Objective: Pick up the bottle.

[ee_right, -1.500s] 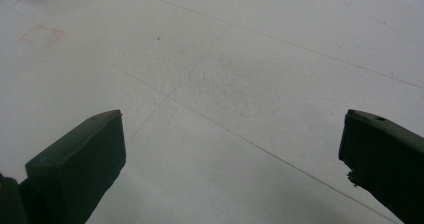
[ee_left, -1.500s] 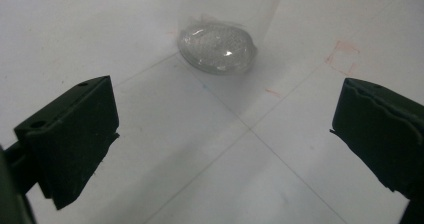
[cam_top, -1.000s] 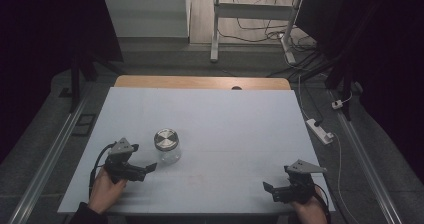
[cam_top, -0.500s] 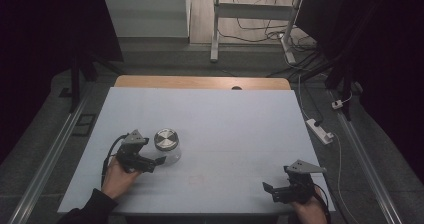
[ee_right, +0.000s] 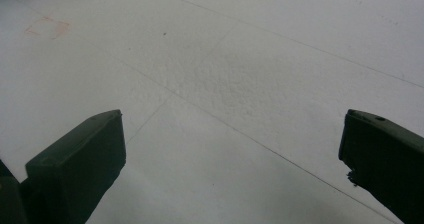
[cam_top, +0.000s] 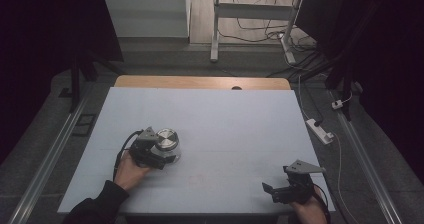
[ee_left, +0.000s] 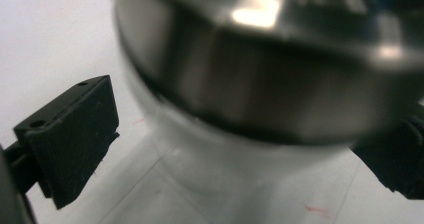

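While left gripper (cam_top: 167,154) straddles jar (cam_top: 167,140), fingers spread | right gripper (cam_top: 284,189) low, fingers spread apart.

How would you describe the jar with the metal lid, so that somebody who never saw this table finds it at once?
Start from the large pale blue table and go to its near left part, where the left gripper reaches in. Between that gripper's open jaws stands a small clear jar with a shiny round metal lid. It is the one loose object standing on the table.
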`<state>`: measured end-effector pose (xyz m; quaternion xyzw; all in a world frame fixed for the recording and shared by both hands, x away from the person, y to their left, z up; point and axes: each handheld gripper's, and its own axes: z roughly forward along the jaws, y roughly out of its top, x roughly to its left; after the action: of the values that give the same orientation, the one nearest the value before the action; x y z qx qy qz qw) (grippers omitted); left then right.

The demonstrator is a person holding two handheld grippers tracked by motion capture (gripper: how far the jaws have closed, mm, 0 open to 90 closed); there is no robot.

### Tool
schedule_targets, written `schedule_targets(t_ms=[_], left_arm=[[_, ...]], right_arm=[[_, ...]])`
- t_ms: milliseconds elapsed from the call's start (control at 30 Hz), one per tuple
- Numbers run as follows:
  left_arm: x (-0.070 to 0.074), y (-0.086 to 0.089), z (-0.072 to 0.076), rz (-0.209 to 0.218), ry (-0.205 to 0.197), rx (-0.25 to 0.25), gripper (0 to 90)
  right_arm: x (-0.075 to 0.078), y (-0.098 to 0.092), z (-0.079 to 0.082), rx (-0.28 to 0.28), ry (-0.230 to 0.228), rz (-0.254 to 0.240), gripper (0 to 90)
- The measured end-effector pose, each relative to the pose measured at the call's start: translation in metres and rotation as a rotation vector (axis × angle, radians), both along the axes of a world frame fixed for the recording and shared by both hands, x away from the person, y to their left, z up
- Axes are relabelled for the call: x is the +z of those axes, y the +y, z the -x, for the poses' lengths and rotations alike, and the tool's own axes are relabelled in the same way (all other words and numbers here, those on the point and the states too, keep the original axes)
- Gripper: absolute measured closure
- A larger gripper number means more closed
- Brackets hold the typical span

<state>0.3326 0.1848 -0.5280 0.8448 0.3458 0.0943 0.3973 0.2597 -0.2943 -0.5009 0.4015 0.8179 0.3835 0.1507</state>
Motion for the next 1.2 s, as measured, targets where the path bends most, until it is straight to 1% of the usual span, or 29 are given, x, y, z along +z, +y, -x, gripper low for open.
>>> schedule_targets(t_ms=[133,200,267,333,367,400,500,700,900,1067,1167,1200], left_arm=[[0.0018,-0.0043,-0.0013,-0.009,-0.022,0.003,0.8],[0.0033,-0.0033,-0.0007,-0.014,-0.04,0.002,4.1],[0.0039,-0.0018,0.0004,-0.009,-0.049,0.013,5.4],[0.0037,-0.0013,0.0005,-0.002,-0.047,0.003,7.6],[0.0037,-0.0013,0.0008,0.003,-0.046,-0.01,9.6],[0.0038,-0.0013,0.0009,0.004,-0.05,-0.02,14.3],[0.0046,-0.0026,0.0026,-0.008,-0.063,-0.013,15.0],[0.0022,-0.0021,0.0038,0.002,-0.088,-0.015,15.5],[0.0038,-0.003,0.0038,-0.015,-0.079,-0.011,15.7],[0.0061,-0.0059,0.0048,-0.028,-0.067,0.008,15.9],[0.0069,-0.0065,0.0052,-0.034,-0.067,0.016,16.0],[0.0077,-0.0066,0.0056,-0.043,-0.072,0.02,15.9]], right_arm=[[0.0,0.0001,0.0002,0.001,-0.001,0.001,0.0],[-0.0001,0.0003,0.0002,0.004,-0.002,0.001,0.0],[-0.0001,0.0003,0.0002,0.005,-0.002,0.003,0.0],[-0.0002,0.0006,0.0002,0.008,-0.002,0.004,0.0],[-0.0002,0.0008,0.0002,0.009,-0.002,0.004,0.0],[-0.0002,0.001,0.0002,0.01,-0.001,0.006,0.0],[-0.0002,0.001,0.0002,0.01,0.0,0.007,0.0],[-0.0003,0.0013,0.0,0.011,0.003,0.008,0.0],[-0.0004,0.0016,-0.0003,0.013,0.005,0.01,0.0],[-0.0003,0.0015,-0.0002,0.015,0.003,0.009,0.0],[-0.0003,0.0015,0.0,0.015,0.002,0.007,0.0],[-0.0003,0.0015,0.0,0.016,0.002,0.007,0.0]])
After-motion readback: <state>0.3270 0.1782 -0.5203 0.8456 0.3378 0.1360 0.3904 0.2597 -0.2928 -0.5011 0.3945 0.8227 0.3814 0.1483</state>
